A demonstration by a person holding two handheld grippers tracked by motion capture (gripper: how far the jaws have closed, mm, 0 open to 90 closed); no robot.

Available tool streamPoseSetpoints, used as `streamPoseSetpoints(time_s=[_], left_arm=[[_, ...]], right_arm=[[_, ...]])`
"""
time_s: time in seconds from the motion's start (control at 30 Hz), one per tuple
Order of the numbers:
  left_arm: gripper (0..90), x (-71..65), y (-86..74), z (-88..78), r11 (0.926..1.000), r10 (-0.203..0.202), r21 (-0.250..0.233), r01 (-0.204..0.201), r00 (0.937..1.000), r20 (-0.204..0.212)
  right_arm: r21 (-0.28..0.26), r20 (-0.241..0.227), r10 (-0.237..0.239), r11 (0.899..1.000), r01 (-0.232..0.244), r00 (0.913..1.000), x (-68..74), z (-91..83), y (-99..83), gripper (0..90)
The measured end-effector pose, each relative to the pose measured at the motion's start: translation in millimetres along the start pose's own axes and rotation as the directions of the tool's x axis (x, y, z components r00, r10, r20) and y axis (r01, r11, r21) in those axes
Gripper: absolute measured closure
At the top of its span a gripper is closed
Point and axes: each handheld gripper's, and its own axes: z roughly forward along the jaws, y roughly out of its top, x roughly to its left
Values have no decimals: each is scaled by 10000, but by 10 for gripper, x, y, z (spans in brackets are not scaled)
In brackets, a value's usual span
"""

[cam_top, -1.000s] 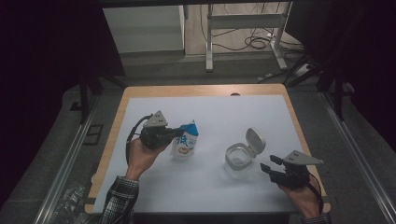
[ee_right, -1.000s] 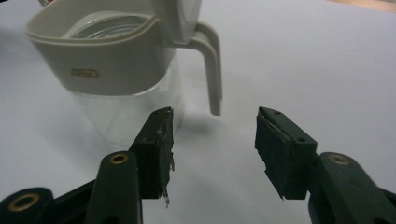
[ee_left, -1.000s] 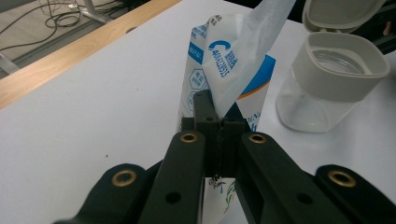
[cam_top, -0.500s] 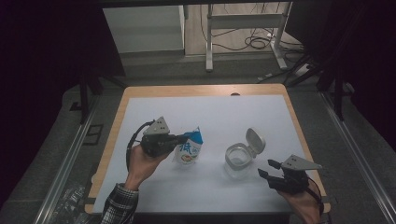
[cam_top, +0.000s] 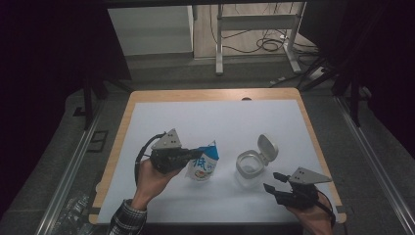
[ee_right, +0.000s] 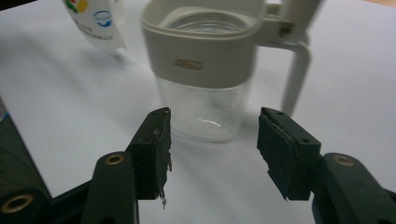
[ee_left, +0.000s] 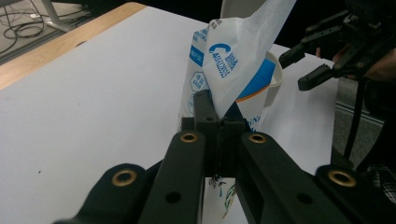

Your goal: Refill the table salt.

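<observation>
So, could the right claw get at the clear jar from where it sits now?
Probably yes. The right claw is open and faces the clear jar head on with bare table between them; the pouch in the left claw stays off to the side.

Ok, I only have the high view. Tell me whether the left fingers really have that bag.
Observer: Yes. In the left gripper view the left gripper is shut on the bag, pinching a fold of its film.
Operator: Now check the right fingers.
Observer: The right gripper is open, nothing between its fingers, and aimed at the jar.
Operator: Say what is in the jar.
Observer: Its clear lower half looks empty in the right gripper view. The lid is flipped up on its hinge.
</observation>
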Motion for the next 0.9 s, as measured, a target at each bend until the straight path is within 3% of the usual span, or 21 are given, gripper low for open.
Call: streamPoseSetpoints(time_s=[0.7, 0.9], left_arm=[[900, -251, 94, 43, 9998, 86, 171, -93, 9990, 427], [900, -305, 151, 38, 9998, 116, 172, -125, 9988, 481]], right_arm=[[156, -1234, -573, 9981, 596, 9907, 417, 206, 103, 488], [427, -1237, -602, 9969, 660, 9905, 569, 352, 138, 493]])
